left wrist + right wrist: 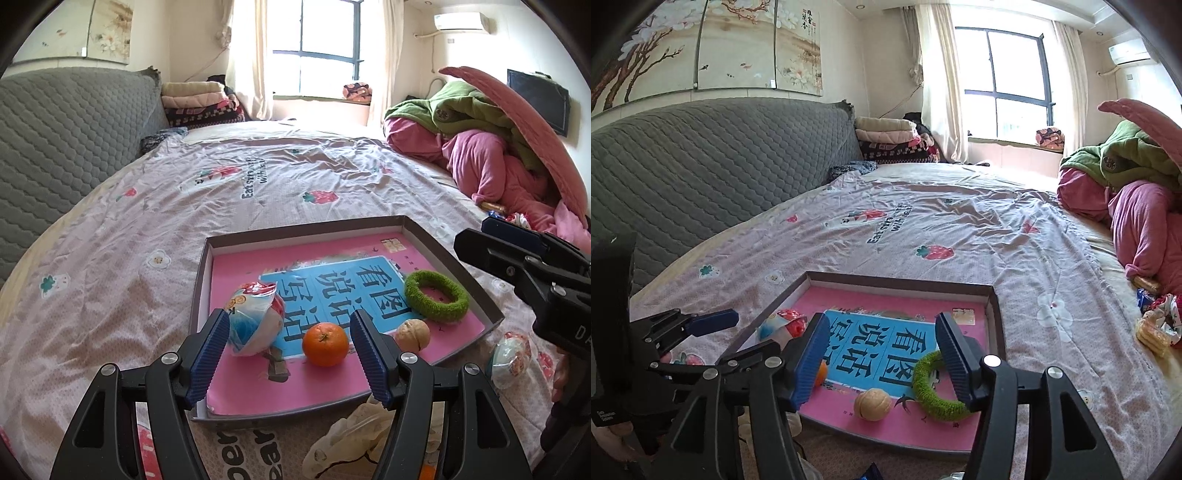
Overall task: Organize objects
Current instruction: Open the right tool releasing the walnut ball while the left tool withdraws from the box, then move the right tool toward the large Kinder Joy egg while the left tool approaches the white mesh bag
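A shallow dark-rimmed tray (201, 280) lined with a pink and blue book cover lies on the bed. In it are a wrapped snack packet (255, 321), an orange (325, 343), a walnut (413, 335) and a green fuzzy ring (436, 295). My left gripper (290, 326) hangs open over the tray's near edge, with the packet and orange beyond its pads. My right gripper (882, 328) is open above the tray. The green ring (934, 387) lies flat under its right finger, the walnut (872, 404) sits nearer, and its left finger partly hides the orange (820, 373).
A second wrapped packet (511, 354) lies on the sheet right of the tray, and a crumpled pale plastic bag (354, 443) sits by its near edge. Biscuit packs (1152, 332) and piled pink and green bedding (1126, 177) fill the right. A grey quilted headboard (701, 166) runs along the left.
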Tool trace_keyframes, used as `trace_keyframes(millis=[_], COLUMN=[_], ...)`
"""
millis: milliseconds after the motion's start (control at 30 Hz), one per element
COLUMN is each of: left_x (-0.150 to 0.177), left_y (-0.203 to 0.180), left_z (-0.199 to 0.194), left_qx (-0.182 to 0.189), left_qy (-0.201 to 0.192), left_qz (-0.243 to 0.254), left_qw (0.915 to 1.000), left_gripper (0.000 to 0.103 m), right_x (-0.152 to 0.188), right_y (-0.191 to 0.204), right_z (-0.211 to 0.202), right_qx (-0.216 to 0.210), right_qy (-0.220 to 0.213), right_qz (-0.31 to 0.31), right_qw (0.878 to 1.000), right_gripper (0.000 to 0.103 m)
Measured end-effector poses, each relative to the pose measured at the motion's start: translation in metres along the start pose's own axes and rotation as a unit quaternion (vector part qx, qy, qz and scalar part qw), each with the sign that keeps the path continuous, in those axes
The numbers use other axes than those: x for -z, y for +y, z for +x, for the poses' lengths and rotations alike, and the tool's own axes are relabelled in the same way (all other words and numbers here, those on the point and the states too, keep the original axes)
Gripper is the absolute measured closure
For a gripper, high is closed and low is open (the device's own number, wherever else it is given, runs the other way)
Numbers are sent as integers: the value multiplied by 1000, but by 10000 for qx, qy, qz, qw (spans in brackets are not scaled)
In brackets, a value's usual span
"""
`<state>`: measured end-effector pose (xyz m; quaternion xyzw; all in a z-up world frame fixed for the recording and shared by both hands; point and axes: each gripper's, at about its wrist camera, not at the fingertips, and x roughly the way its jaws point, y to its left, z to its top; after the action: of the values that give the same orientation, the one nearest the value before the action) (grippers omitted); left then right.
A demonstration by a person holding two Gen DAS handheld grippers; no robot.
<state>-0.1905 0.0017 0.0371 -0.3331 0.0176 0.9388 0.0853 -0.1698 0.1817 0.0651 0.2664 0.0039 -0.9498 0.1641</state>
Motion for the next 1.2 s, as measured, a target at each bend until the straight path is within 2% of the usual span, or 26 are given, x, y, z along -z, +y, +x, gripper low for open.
trace_keyframes(millis=[433,833,1200], left_x=[11,21,45], left_y=[-14,-28,-33], left_z=[-8,-28,-40], left_qx=[-132,-100,-31], left_qy=[-114,-326,-191], left_qz=[-4,56,39], left_qw=[9998,9994,9998], left_gripper=[33,33,32], right_x=[3,15,26], right_y=[-5,-9,-7], right_z=[-12,-28,-43], right_qx=[4,98,283], right_qy=[-99,-157,-209], right_qz=[86,54,-70], right_qw=[9999,9998,9994], right_gripper=[43,43,43])
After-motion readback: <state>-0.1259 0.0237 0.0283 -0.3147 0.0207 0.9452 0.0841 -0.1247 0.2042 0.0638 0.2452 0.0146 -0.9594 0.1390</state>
